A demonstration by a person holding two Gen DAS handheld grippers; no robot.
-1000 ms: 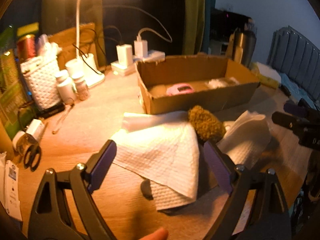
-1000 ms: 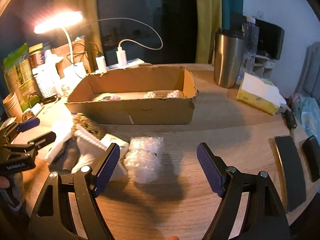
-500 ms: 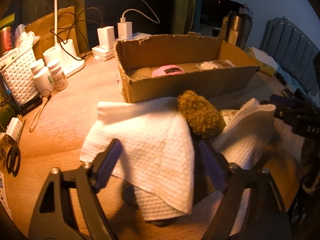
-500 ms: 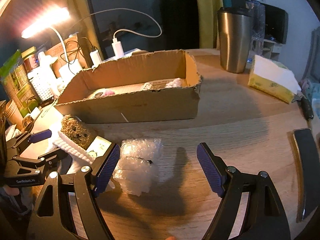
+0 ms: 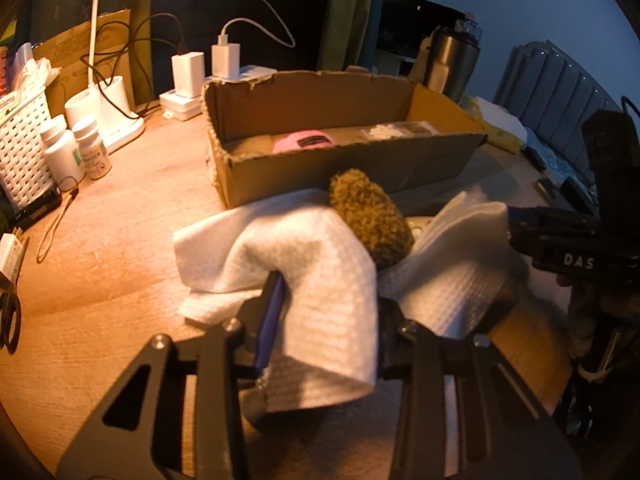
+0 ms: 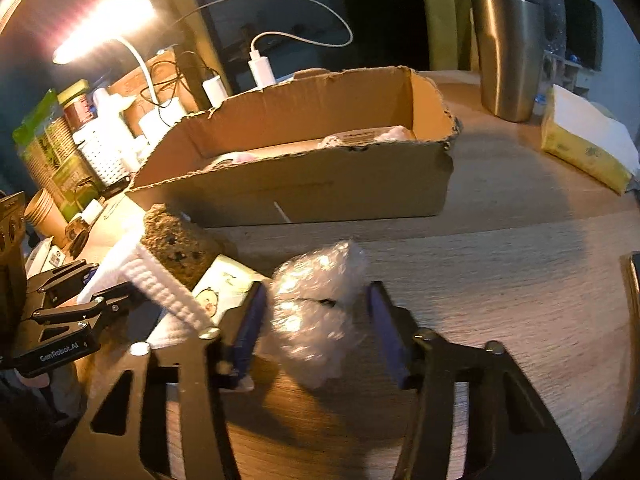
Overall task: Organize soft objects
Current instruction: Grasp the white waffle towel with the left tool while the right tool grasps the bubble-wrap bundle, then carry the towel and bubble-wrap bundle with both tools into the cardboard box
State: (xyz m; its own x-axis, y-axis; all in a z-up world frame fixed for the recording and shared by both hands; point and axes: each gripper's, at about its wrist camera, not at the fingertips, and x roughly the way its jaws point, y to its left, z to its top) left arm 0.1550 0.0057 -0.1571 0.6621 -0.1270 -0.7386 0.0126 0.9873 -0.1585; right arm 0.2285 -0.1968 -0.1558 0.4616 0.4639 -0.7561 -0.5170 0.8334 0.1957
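A white waffle cloth (image 5: 320, 264) lies bunched on the wooden table, with an olive fuzzy pom-pom (image 5: 370, 216) against its far side. My left gripper (image 5: 326, 320) is closing and pinches a raised fold of that cloth; the fold drapes over its right finger. A wad of clear bubble wrap (image 6: 316, 312) sits between the closing jaws of my right gripper (image 6: 314, 316). The left pad touches the wrap and a thin gap shows at the right pad. The cloth (image 6: 160, 284) and pom-pom (image 6: 176, 240) lie to the left in the right wrist view, beside the left gripper (image 6: 92, 284).
An open cardboard box (image 5: 344, 168) stands just behind the pile, with a pink item (image 5: 304, 142) and white bits inside. A desk lamp (image 6: 104, 20), chargers, pill bottles (image 5: 76, 148) and a white basket crowd the left. A steel tumbler (image 6: 508, 52) and tissue pack (image 6: 584, 140) stand far right.
Both grippers have tipped down and narrowed their jaws. The left one now grips a fold of the white cloth, which has bunched up. The right one has closed in around the bubble wrap.
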